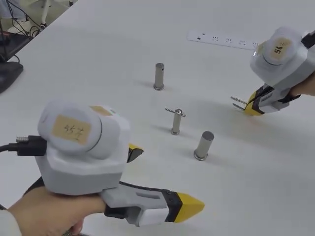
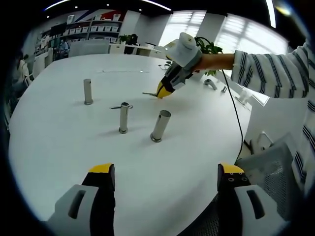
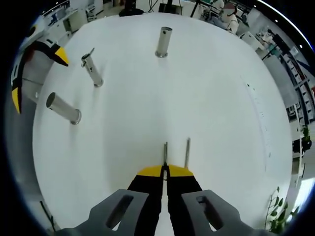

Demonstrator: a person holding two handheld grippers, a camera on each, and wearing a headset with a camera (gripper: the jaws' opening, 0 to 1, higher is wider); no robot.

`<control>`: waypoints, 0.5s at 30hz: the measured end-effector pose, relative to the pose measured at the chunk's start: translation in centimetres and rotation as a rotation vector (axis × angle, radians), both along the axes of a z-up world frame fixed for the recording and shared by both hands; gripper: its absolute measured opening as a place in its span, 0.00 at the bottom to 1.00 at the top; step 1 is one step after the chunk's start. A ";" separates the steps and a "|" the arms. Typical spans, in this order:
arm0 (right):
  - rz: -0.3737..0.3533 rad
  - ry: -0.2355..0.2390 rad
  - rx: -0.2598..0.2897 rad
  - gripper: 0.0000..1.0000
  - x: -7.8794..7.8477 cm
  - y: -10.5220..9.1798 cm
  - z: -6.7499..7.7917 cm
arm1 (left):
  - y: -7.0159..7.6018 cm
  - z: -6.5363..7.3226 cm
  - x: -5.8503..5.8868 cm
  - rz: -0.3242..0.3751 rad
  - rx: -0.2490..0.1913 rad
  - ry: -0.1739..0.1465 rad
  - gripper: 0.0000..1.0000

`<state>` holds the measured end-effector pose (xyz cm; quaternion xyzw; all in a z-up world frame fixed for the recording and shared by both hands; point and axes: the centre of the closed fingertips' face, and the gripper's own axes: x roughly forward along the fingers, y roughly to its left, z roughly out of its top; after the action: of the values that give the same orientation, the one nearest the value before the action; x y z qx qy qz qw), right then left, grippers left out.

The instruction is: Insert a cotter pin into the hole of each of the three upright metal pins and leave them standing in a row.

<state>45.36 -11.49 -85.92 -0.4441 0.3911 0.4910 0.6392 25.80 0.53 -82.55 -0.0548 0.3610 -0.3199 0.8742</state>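
Three near views, shared pin row [image 1: 176,125]

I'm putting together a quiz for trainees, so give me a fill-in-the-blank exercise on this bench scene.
Only the ___ metal pin has a cotter pin through it.
The right tongs are ___ on a second cotter pin.
The left tongs stand ___, holding nothing.
Missing words: middle; shut; open.

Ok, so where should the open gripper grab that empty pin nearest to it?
Grab the nearest pin around its shaft, halfway up, coming in level from the left gripper side. It stands upright on a wider foot, so a sideways pinch probably fits and leaves the top free.
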 end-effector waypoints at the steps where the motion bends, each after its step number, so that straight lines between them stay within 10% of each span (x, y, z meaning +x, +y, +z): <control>1: -0.001 -0.004 0.007 0.02 -0.1 -0.1 0.3 | 0.0 0.1 0.0 -0.001 0.000 -0.001 0.85; 15: -0.008 -0.091 0.080 0.02 -2.2 -0.8 3.3 | -0.2 1.1 0.2 -0.023 0.013 -0.027 0.85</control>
<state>43.17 -12.31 -82.62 -0.4385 0.3437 0.4831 0.6754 26.02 0.35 -81.47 -0.0405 0.3519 -0.3285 0.8756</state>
